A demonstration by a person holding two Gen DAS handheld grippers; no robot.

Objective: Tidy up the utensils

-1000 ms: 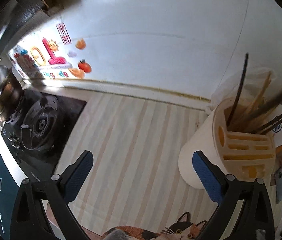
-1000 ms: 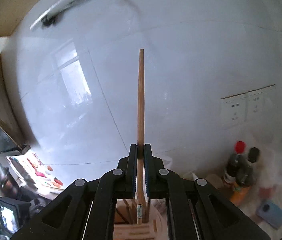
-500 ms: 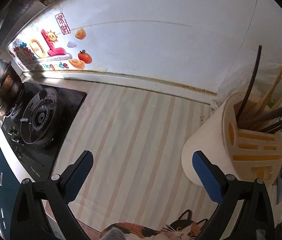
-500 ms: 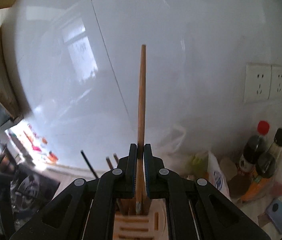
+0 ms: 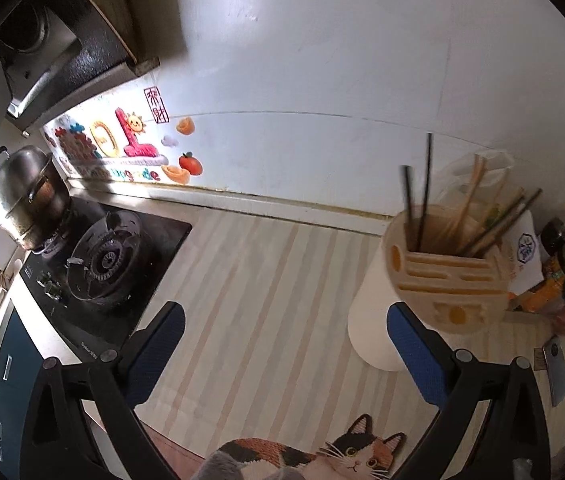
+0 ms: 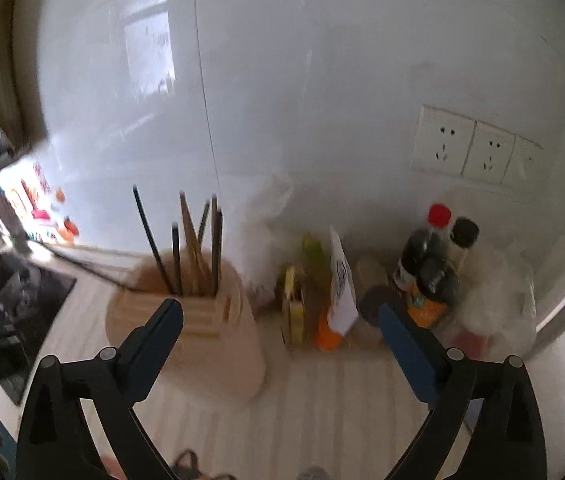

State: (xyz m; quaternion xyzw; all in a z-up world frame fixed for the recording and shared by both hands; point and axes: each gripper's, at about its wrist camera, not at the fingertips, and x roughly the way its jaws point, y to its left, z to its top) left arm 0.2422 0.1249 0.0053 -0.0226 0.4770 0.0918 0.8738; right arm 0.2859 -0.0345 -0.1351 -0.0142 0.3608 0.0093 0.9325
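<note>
At right of the left-wrist frame we see the holder, a pale round tub with a slotted beige top, standing on the striped surface. Chopsticks stand in its back well: two thin black ones upright, several wooden and dark ones leaning right. Our left gripper hangs over the surface with its blue-padded fingers spread wide and nothing between them; the right pad lies just in front of the holder's wall.

Lower left of the right-wrist frame shows the same holder, blurred, with chopsticks bunched upright in it. Our right gripper is also spread wide and empty. Bottles and packets crowd the wall at right. A stove and steel pot sit at left.
</note>
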